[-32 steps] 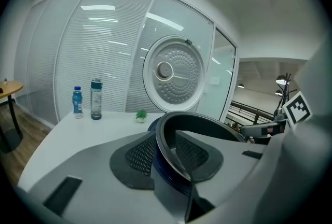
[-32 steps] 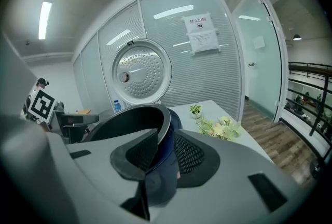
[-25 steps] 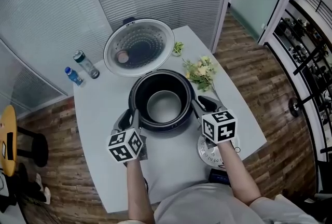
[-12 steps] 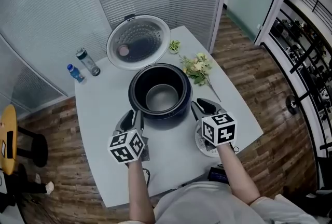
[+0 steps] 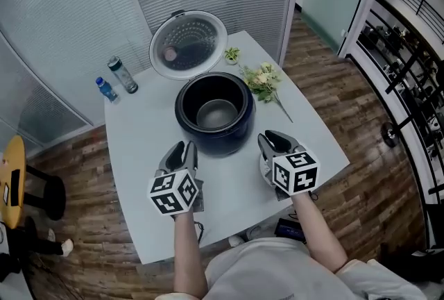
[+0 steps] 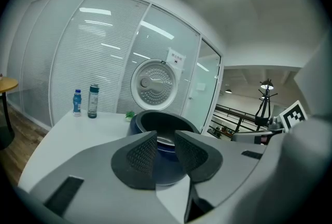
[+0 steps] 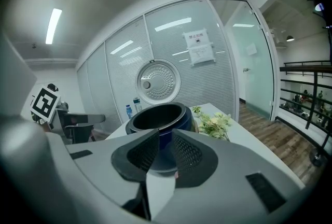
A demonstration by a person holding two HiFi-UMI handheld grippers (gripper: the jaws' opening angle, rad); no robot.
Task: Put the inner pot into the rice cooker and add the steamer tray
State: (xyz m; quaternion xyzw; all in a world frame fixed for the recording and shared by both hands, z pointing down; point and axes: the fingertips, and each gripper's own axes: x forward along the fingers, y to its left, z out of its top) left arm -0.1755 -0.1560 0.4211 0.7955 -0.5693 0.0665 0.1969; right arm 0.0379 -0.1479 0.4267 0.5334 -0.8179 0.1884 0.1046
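The dark blue rice cooker (image 5: 208,140) stands mid-table with its round lid (image 5: 189,44) tipped open behind it. The silver inner pot (image 5: 216,113) sits inside it. My left gripper (image 5: 182,151) is open at the cooker's near left, clear of it, with nothing between its pads (image 6: 165,137). At the near right, my right gripper (image 5: 274,141) is also open and empty (image 7: 165,135). Its jaws have just been closing to a narrow gap. A pale round steamer tray (image 5: 264,168) shows partly beneath the right gripper. Both gripper views look at the cooker (image 6: 162,122) (image 7: 158,116).
Two bottles (image 5: 125,75) (image 5: 105,89) stand at the table's far left corner. A flower sprig (image 5: 262,78) lies to the right of the cooker, with a small green plant (image 5: 231,53) behind it. A yellow stool (image 5: 10,184) is on the floor at the left.
Both grippers have drawn back from the cooker's sides toward the near table edge. The right jaws have narrowed.
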